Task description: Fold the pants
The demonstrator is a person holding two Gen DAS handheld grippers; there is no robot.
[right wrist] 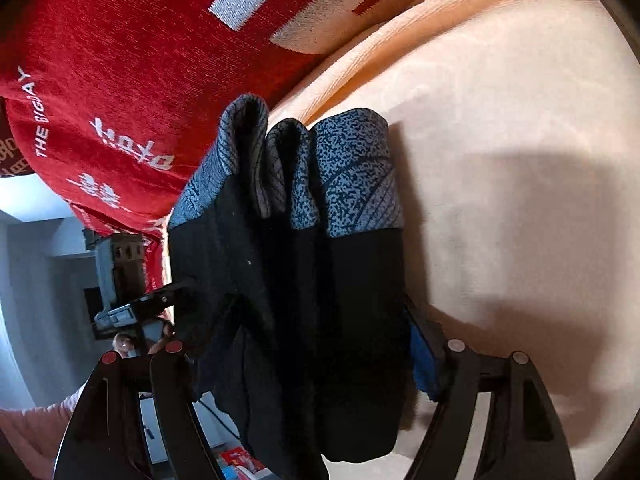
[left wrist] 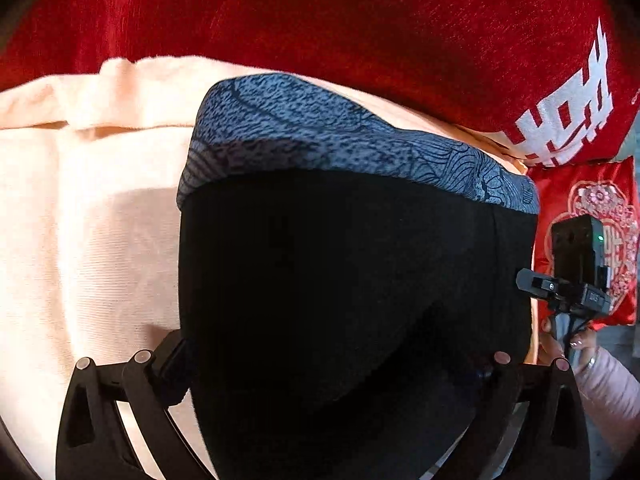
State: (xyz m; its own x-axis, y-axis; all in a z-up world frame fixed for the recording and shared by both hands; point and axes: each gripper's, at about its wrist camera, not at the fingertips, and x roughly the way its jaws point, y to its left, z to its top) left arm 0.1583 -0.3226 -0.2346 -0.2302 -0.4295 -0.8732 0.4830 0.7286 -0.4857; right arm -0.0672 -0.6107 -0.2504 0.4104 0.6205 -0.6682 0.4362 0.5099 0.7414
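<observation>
Black pants [left wrist: 340,280] with a blue patterned band [left wrist: 320,136] lie folded on a peach cushion [left wrist: 80,240]. My left gripper [left wrist: 332,364] stands wide open, one finger on each side of the pants and neither pad pressing. In the right wrist view the pants [right wrist: 312,280] show as several upright layers. They are bunched between the fingers of my right gripper [right wrist: 300,352], which is shut on them; its blue pad [right wrist: 426,356] lies against the fabric. The right gripper [left wrist: 560,284] also shows at the pants' right edge, and the left gripper [right wrist: 136,308] at their left edge.
A red blanket with white characters [left wrist: 320,40] rises behind the cushion. A red embroidered pillow [left wrist: 592,220] sits at the right. A hand in a pink sleeve [left wrist: 604,384] holds the right gripper. Beyond the cushion's edge, floor and boxes [right wrist: 236,460] show below.
</observation>
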